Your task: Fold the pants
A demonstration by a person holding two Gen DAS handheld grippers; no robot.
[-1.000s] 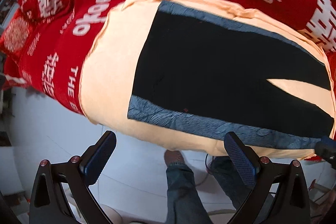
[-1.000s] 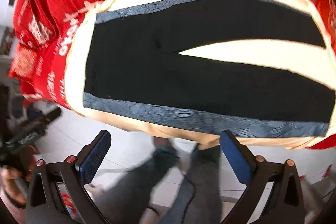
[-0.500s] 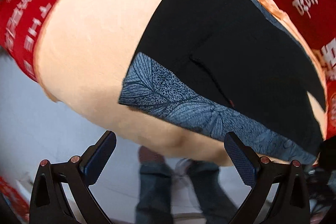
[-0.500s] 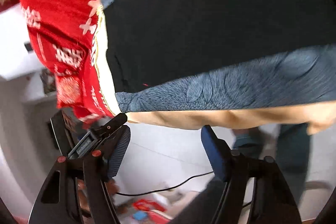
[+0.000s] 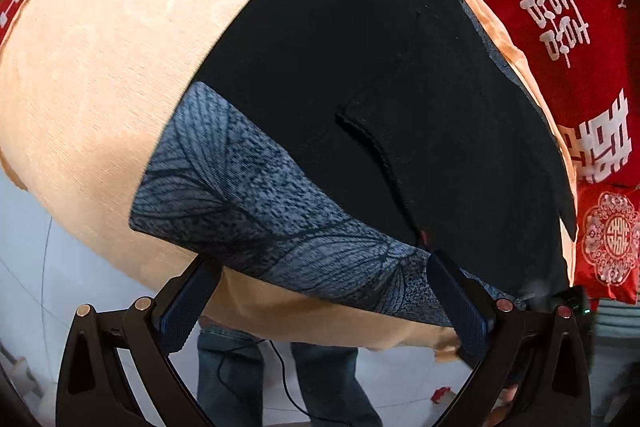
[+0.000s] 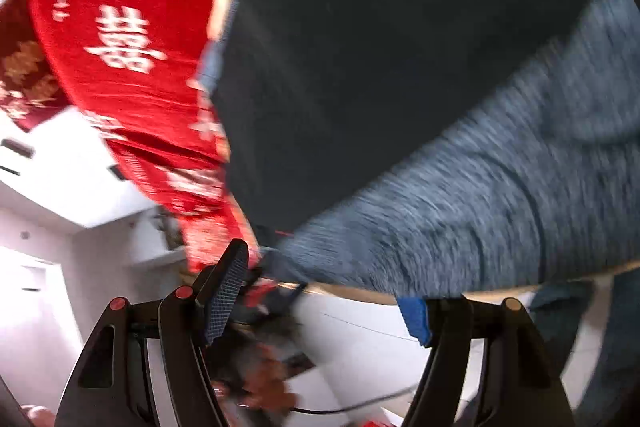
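The black pants point(image 5: 360, 75) with a blue-grey leaf-patterned side stripe point(image 5: 248, 195) lie flat on a peach sheet point(image 5: 100, 67). My left gripper point(image 5: 322, 267) is open, its wide-spread fingers low at the stripe's near edge by the waist corner, and no pad presses the cloth. In the blurred right wrist view the pants point(image 6: 380, 47) and stripe point(image 6: 500, 195) fill the frame from close up. My right gripper point(image 6: 322, 277) stands open just below the stripe's edge, jaws narrower than the left's, with no cloth seen pinched.
A red bedcover with white characters point(image 5: 560, 27) lies under the sheet, and a red embroidered cushion point(image 5: 608, 239) sits at the right. The person's jeans legs point(image 5: 224, 367) and a black cable point(image 5: 280, 367) are on the white floor below the bed's edge.
Both grippers have sunk from high above the bed to the near edge of the pants. The right gripper rolled and its jaws narrowed. The left jaws kept their width.
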